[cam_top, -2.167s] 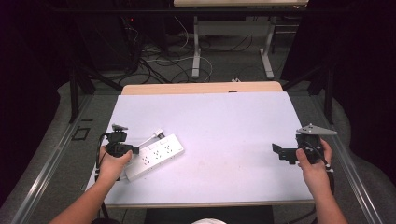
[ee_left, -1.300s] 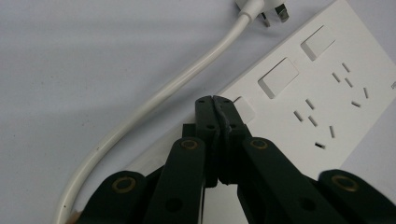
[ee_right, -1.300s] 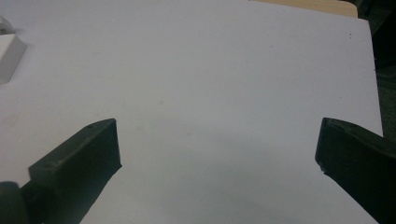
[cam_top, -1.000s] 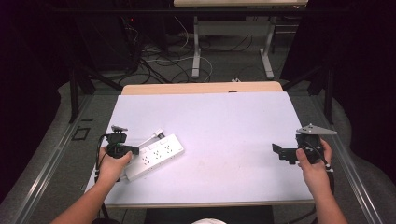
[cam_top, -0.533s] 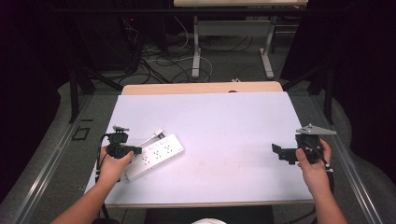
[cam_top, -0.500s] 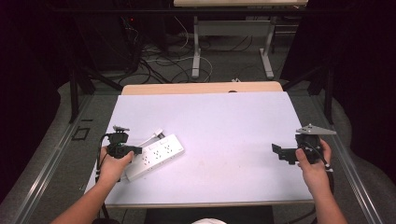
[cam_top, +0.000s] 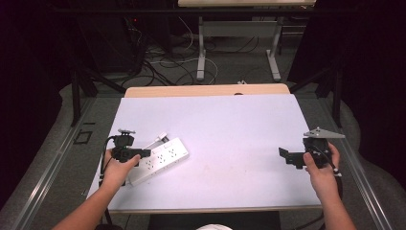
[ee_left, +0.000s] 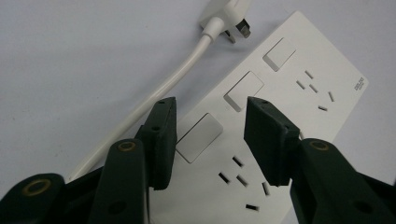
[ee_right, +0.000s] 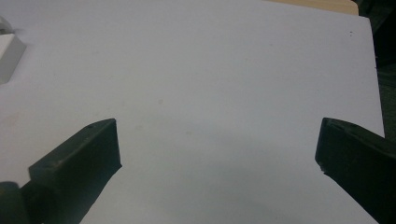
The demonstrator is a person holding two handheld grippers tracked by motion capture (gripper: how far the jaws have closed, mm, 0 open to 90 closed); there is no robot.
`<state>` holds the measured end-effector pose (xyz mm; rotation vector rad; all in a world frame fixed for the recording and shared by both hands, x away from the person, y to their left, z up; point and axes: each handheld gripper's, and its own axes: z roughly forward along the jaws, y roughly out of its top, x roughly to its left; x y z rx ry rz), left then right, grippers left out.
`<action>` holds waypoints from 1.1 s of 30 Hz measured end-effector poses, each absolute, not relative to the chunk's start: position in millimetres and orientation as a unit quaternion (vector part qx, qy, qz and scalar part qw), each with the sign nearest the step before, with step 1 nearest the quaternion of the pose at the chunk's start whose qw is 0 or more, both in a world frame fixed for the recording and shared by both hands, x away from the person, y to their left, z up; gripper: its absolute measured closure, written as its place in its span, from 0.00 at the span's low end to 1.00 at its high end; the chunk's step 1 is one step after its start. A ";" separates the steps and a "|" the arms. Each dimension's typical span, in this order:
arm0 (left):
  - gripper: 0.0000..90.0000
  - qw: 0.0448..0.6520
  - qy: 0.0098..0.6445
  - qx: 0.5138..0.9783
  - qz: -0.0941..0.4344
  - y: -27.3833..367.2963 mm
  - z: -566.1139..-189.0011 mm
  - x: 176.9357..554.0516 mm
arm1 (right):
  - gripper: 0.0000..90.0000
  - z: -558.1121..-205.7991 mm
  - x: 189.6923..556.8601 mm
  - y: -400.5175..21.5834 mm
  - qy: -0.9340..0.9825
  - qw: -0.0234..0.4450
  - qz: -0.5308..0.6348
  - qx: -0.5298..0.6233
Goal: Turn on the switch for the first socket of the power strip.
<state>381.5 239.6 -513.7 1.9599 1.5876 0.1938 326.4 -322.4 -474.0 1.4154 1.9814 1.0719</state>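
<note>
Nearest the person, the left gripper (ee_left: 210,140) hovers low over the near end of the white power strip (cam_top: 158,160), its jaws having just been opening; they stand parted above a rocker switch (ee_left: 199,137), pressing on nothing. The strip's long axis runs away from those jaws, up and to the right across the table (cam_top: 230,124) (its white cord (ee_left: 154,100) and plug (ee_left: 224,21) lie just beside it). The right gripper (cam_top: 288,156) sits well apart at the table's right side, jaws spread wide and empty. The strip's near end is cut off behind the jaws.

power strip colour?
White power strip, with a white cord; clearest in the left gripper view.
</note>
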 end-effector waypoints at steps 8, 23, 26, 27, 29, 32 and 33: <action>0.48 0.304 0.573 0.755 0.097 236.5 -514.6 380.4 | 0.00 -473.7 326.4 -323.5 0.725 0.239 0.389 0.515; 0.32 0.317 0.513 0.781 0.161 234.4 -509.0 375.9 | 0.00 -474.1 326.3 -323.2 0.724 0.240 0.389 0.516; 0.27 0.325 0.515 0.777 0.155 234.6 -509.9 375.2 | 0.00 -474.0 326.4 -323.3 0.725 0.241 0.389 0.515; 0.25 0.326 0.514 0.779 0.151 235.4 -509.9 375.4 | 0.00 -474.0 326.4 -323.4 0.725 0.241 0.389 0.515; 0.20 0.332 0.519 0.774 0.145 235.3 -511.0 375.1 | 0.00 -474.0 326.4 -323.3 0.725 0.241 0.389 0.515; 0.17 0.336 0.518 0.773 0.146 234.9 -510.8 374.5 | 0.00 -473.8 326.2 -323.3 0.725 0.241 0.389 0.514; 0.15 0.340 0.518 0.772 0.144 234.8 -510.8 374.6 | 0.00 -473.8 326.2 -323.3 0.725 0.241 0.389 0.514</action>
